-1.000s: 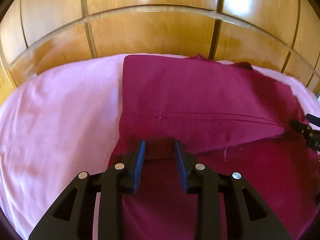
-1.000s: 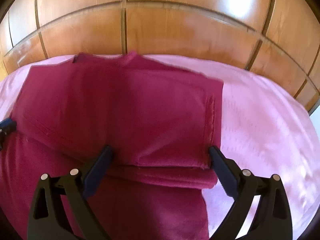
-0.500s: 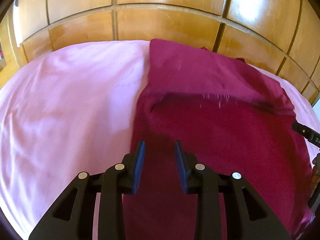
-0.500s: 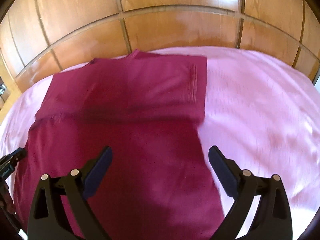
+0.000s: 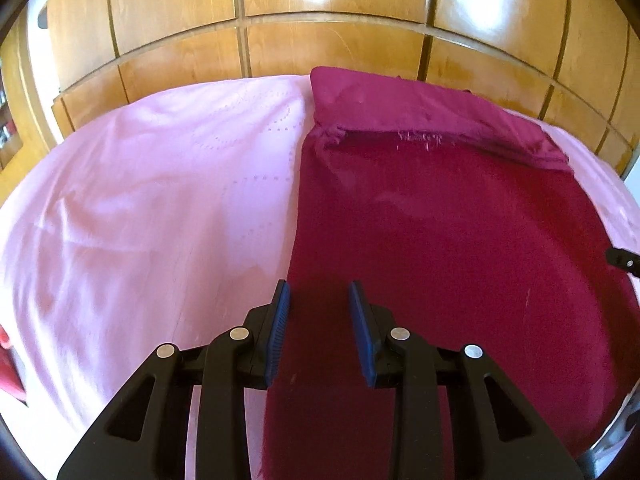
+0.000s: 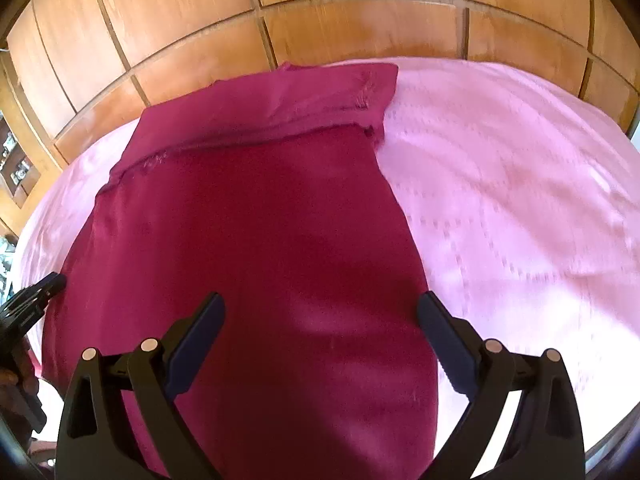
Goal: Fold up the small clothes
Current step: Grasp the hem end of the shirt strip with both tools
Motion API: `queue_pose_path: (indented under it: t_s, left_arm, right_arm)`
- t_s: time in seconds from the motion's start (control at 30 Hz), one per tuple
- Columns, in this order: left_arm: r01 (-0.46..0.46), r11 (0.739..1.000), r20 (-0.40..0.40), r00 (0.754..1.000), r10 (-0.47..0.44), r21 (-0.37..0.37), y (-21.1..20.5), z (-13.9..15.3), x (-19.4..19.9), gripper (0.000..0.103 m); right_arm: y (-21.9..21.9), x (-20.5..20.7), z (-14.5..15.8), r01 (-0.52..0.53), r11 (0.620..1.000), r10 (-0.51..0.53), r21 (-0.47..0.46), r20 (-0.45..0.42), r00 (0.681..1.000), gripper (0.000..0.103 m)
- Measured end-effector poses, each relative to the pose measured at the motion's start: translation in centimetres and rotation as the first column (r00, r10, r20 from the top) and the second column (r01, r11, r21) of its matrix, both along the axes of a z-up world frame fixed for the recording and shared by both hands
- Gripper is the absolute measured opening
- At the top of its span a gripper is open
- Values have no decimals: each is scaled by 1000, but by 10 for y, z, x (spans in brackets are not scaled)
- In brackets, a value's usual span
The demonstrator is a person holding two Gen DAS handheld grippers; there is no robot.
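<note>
Both grippers now back from wardrobe [image 5: 320, 8]. Left gripper [image 5: 320, 334] off fold, over cloth's [image 5: 440, 240] left edge. Right gripper [image 6: 320, 344] no longer astride fold. Folded flap now farther, near wardrobe; more pink sheet [image 5: 140, 220] showing.

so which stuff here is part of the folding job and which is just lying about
Part of the job:
- maroon garment, far end already folded over
- left gripper, jaws apart, holding nothing
- right gripper, jaws wide, holding nothing

Just there:
- pink bedsheet under the garment
- wooden panelled wall behind
- red cloth at the left edge, barely visible
</note>
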State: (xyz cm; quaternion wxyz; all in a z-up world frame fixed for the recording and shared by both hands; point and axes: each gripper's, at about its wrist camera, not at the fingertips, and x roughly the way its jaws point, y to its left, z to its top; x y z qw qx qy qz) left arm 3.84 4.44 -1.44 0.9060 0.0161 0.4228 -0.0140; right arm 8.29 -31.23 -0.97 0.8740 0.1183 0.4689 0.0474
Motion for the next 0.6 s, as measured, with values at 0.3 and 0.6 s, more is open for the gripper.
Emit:
queue_pose_path:
  t_s: [0.3,0.6]
  left_arm:
    - [1,1000,-2,1000,-1,1,5,-6,-13,48]
    - [13,1000,-8,1000,-13,18,4,-6,-19,48]
  right_arm:
    - [-15,-35,0,14,1000,-13,21,-31,999,96]
    - [-29,-58,-8,-2,995,11,95,-93,996,83]
